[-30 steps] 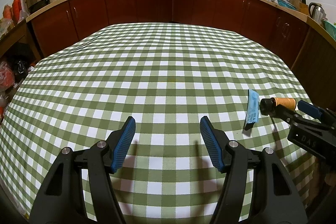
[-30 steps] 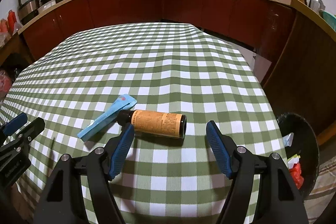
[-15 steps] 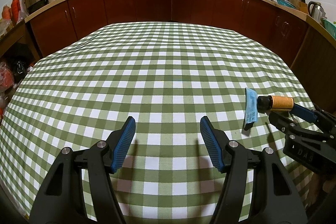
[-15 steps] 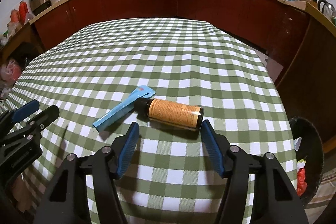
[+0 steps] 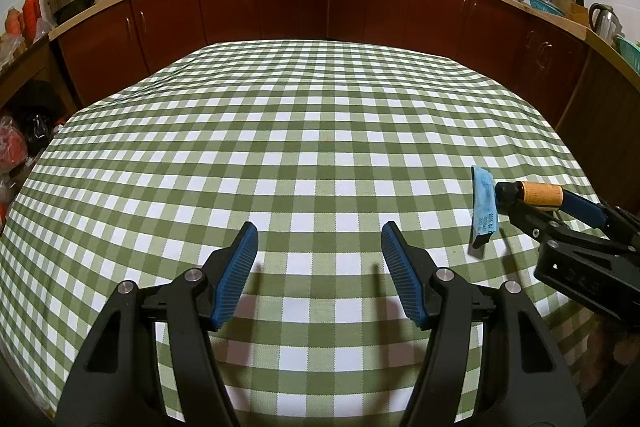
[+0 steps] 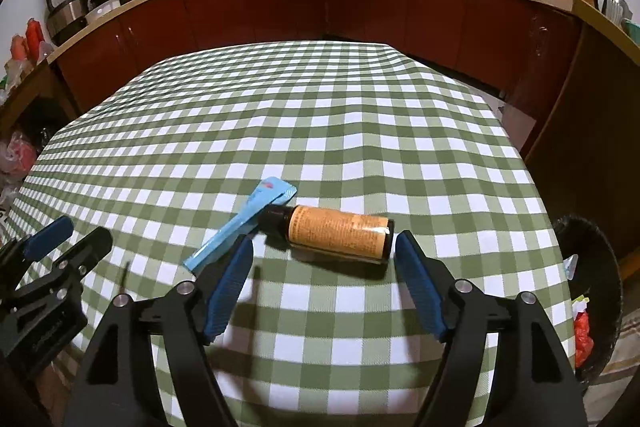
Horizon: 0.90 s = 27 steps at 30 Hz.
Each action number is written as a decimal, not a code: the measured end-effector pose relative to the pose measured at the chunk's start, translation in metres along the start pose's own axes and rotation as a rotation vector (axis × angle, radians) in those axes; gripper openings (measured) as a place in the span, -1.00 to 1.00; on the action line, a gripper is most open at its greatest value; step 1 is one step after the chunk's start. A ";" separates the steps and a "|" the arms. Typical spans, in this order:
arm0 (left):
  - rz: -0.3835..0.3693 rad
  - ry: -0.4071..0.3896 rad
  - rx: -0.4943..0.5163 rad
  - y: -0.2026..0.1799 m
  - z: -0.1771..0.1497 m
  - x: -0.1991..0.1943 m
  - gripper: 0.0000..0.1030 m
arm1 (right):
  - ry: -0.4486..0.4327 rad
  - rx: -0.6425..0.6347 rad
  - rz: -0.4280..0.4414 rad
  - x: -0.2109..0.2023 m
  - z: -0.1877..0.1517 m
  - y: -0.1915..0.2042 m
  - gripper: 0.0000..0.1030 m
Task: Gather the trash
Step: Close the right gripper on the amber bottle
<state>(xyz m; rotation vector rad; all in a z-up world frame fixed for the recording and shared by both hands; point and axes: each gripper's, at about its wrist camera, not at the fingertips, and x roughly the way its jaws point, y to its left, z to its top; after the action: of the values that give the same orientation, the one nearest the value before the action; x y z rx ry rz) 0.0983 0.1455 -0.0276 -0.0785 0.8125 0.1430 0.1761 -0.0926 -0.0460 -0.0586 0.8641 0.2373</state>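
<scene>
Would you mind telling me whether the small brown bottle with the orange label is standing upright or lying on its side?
Lying on its side: the brown bottle with the orange label rests lengthwise on the green checked tablecloth, black cap pointing left.

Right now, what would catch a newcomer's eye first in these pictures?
The green checked tablecloth fills both views. Near its front edge lies a small brown bottle on its side, its cap against a blue packet, with the open right tool just before it. A black bin holding trash stands beside the table's right edge.

Woven checked tablecloth [image 6: 320,131], matt; bottle [image 6: 336,233] with paper label, dark glossy glass.
</scene>
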 end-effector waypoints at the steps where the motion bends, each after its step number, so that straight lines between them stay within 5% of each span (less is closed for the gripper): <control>1: 0.000 0.000 -0.002 0.000 0.000 0.000 0.21 | -0.001 0.001 -0.005 0.001 0.001 0.001 0.39; 8: -0.001 0.001 -0.001 0.003 0.002 0.001 0.23 | 0.002 0.005 -0.032 0.007 0.007 0.004 0.39; 12: -0.005 0.003 0.000 0.001 0.003 0.002 0.23 | 0.011 0.003 -0.037 0.009 0.006 0.002 0.09; 27: -0.020 -0.001 0.007 -0.013 0.004 0.000 0.23 | 0.005 -0.006 -0.025 0.000 -0.005 -0.007 0.09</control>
<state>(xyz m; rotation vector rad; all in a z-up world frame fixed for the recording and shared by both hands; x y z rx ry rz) 0.1032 0.1332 -0.0253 -0.0803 0.8106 0.1214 0.1740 -0.1000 -0.0497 -0.0758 0.8674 0.2160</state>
